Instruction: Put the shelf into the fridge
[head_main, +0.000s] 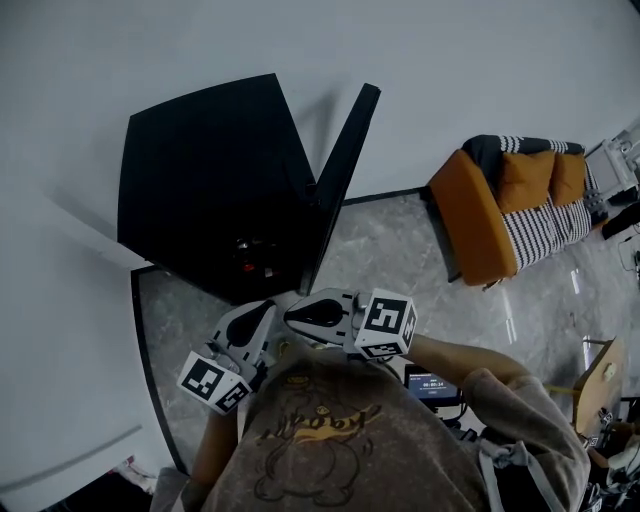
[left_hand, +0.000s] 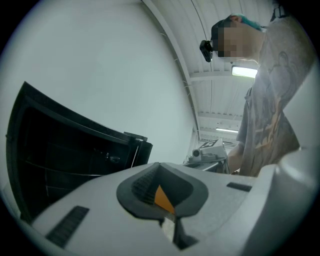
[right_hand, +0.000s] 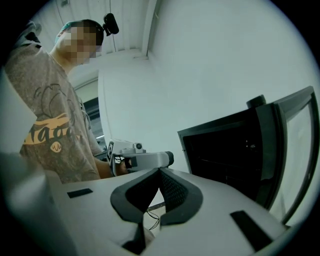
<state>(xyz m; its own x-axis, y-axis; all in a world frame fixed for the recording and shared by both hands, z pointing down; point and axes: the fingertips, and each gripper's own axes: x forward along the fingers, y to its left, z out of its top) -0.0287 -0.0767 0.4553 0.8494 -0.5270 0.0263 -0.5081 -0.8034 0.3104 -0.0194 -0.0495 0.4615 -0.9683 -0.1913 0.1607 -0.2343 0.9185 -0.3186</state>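
The black fridge (head_main: 210, 180) stands against the white wall with its door (head_main: 340, 170) swung open; its inside is dark. I see no loose shelf in any view. Both grippers are held close to the person's chest, a short way in front of the fridge. The left gripper (head_main: 262, 310) is shut with nothing between its jaws (left_hand: 160, 200). Beside it, the right gripper (head_main: 292, 314) has its pads together and is also empty (right_hand: 152, 200). The fridge opening shows in the left gripper view (left_hand: 60, 150) and in the right gripper view (right_hand: 225, 150).
An orange sofa (head_main: 500, 210) with striped cushions stands to the right on the marble floor (head_main: 400, 250). A wooden chair (head_main: 600, 385) is at the far right. A small lit screen (head_main: 430, 383) sits by the person's right arm.
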